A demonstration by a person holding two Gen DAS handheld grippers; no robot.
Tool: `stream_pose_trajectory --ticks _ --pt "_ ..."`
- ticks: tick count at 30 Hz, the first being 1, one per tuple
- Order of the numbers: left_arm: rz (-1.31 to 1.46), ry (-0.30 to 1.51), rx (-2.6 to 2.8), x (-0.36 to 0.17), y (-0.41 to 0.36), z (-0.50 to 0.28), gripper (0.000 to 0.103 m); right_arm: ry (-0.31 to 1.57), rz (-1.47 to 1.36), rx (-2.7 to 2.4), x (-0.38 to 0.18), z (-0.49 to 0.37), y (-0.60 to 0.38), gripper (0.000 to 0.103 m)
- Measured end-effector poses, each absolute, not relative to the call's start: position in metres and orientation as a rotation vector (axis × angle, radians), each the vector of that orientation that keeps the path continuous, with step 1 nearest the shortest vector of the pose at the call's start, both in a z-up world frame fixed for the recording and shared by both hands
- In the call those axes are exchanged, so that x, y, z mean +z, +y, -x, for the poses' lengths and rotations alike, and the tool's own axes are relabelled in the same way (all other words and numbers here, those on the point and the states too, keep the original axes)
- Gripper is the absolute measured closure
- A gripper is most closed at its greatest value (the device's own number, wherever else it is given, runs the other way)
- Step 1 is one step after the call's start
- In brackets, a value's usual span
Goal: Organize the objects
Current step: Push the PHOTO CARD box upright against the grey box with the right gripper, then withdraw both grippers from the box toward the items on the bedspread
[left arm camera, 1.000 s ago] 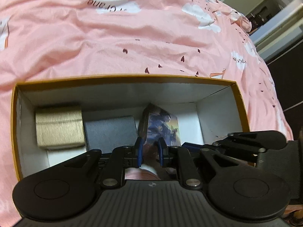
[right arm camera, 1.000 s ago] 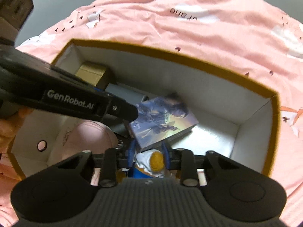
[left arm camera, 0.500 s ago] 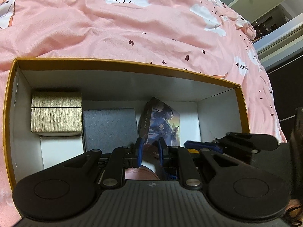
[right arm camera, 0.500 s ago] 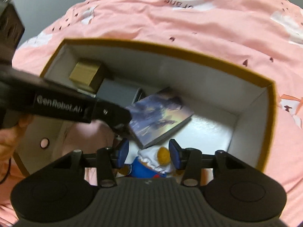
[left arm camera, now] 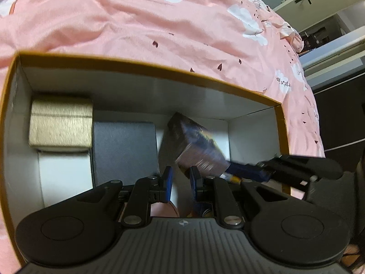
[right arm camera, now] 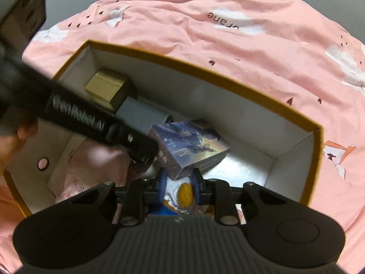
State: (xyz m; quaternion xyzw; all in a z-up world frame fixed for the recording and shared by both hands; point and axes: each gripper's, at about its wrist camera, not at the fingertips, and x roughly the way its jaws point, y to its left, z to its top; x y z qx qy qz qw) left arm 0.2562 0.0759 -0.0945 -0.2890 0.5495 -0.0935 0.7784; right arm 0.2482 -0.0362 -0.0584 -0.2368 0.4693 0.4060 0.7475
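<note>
The illustrated box (right arm camera: 191, 146) lies tilted inside the orange-rimmed carton (right arm camera: 228, 84) on the bed — beside a grey box (left arm camera: 124, 148) and gold box (left arm camera: 60, 123). The right hand-held gripper (right arm camera: 179, 183) has just been closing around a small figure (right arm camera: 182, 194); the left hand-held gripper (left arm camera: 180, 182) is together.

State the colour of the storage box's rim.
The rim of the box is mustard yellow; the right wrist view shows it best.

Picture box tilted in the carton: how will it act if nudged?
Picture box looks like rigid card, so it probably shifts whole. Leaning with one edge raised, it likely tips flat. Smooth print may slide on the carton floor.
</note>
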Motion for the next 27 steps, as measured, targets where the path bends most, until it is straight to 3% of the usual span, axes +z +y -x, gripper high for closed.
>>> stream_pose_trajectory --ticks 12,18,27 --pt "0.628 1.121 -0.203 -0.081 0.081 -0.254 0.085 1.156 0.414 0.773 -0.065 -0.281 -0.056 0.078" --pt "0.629 1.121 -0.21 -0.083 0.078 -0.254 0.085 1.162 0.423 0.812 -0.058 -0.277 -0.061 0.063" --pt "0.608 1.099 -0.167 -0.081 0.083 -0.254 0.085 1.163 0.343 0.843 -0.066 -0.285 -0.063 0.054"
